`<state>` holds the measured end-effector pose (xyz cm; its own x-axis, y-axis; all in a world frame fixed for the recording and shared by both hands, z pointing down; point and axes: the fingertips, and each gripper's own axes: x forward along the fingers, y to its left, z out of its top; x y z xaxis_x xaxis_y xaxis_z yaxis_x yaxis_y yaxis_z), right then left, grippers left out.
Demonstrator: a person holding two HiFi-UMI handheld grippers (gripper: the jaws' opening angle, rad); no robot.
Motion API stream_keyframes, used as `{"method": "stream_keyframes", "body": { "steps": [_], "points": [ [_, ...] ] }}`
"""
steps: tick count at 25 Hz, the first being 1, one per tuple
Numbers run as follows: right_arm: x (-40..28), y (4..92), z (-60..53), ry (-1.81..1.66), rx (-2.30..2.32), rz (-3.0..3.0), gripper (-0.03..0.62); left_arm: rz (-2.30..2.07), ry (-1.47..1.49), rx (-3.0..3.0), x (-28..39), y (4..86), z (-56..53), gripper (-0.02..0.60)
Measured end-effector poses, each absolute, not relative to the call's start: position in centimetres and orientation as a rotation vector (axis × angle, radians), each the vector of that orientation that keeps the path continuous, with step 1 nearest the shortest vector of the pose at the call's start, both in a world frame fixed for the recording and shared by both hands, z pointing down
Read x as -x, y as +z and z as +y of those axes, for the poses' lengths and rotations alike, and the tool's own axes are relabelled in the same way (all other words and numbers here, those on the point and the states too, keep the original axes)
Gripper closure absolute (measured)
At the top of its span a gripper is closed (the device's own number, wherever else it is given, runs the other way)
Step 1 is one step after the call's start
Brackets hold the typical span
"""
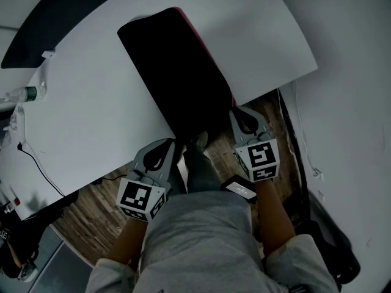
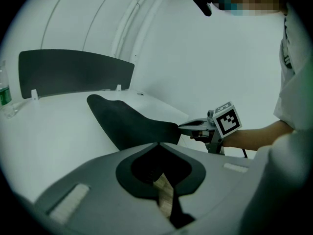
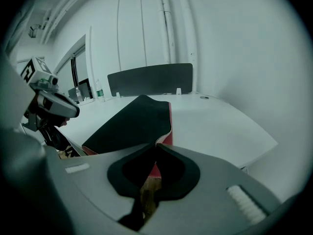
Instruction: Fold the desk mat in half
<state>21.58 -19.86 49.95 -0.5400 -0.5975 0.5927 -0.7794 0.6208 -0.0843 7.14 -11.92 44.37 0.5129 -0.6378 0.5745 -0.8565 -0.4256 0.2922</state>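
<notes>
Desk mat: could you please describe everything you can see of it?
The desk mat is a long, thin, flexible sheet, matte black on top, with red showing along its right edge. It lies on the white table, running away from the person, its near end at the table's edge. The left gripper and right gripper each pinch a near corner with closed jaws.

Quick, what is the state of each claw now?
Left claw: closed on the desk mat, near corner.
Right claw: closed on the desk mat, other near corner.
</notes>
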Motion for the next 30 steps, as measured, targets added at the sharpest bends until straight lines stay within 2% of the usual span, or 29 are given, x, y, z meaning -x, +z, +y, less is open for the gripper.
{"method": "stream_keyframes", "body": {
  "steps": [14, 30],
  "points": [
    [-22.2, 53.8, -19.9, 0.538, -1.059, -2.217, 0.565, -1.2, 0.544, -2.184, -7.4, 45.2, -11.9, 0.563],
    [-22.9, 54.8, -20.3, 0.459, -1.091, -2.158, 0.49, -1.19, 0.553, -2.173, -7.8, 45.8, -11.8, 0.563]
  ]
}}
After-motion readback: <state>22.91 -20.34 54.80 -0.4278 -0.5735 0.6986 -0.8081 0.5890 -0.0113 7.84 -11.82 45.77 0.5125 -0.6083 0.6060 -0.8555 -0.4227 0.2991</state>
